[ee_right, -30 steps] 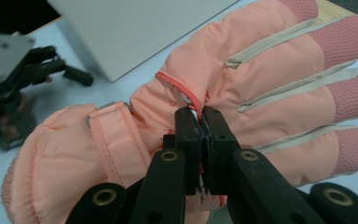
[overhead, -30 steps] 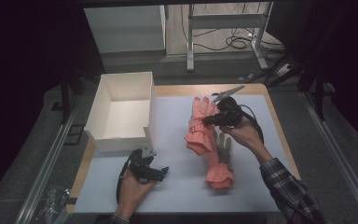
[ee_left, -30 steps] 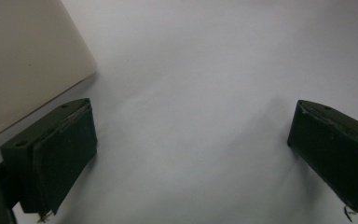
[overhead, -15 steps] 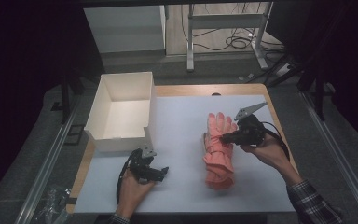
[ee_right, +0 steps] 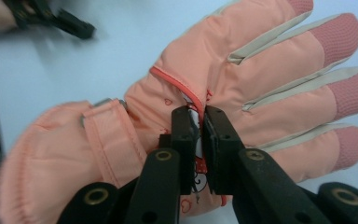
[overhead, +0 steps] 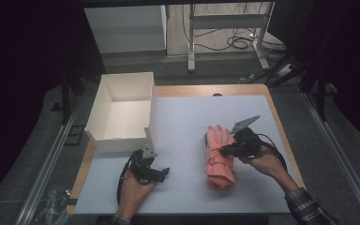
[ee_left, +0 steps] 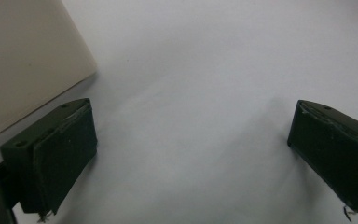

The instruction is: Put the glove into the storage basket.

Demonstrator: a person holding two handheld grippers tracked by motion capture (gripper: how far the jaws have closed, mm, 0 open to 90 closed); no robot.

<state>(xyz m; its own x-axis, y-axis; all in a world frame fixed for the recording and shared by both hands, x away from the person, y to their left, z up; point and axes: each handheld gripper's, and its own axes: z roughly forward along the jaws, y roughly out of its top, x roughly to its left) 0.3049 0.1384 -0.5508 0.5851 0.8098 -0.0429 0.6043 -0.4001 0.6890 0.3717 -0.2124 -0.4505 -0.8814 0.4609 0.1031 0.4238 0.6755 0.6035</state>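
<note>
Right gripper (ee_right: 197, 122) pinching a pink ski glove (overhead: 219, 154) on the white table mat (overhead: 183, 117)

Nearest, the left gripper (overhead: 153, 172) rests on the mat in the person's left hand (overhead: 132, 186), jaws spread wide with nothing between them. To its right the glove lies flat, cuff toward the person, fingers pointing away; the right gripper's jaws, which have just been easing apart slightly, pinch a fold of its fabric near the red piping. Farther back on the left stands an open white cardboard box (overhead: 122, 112).
</note>
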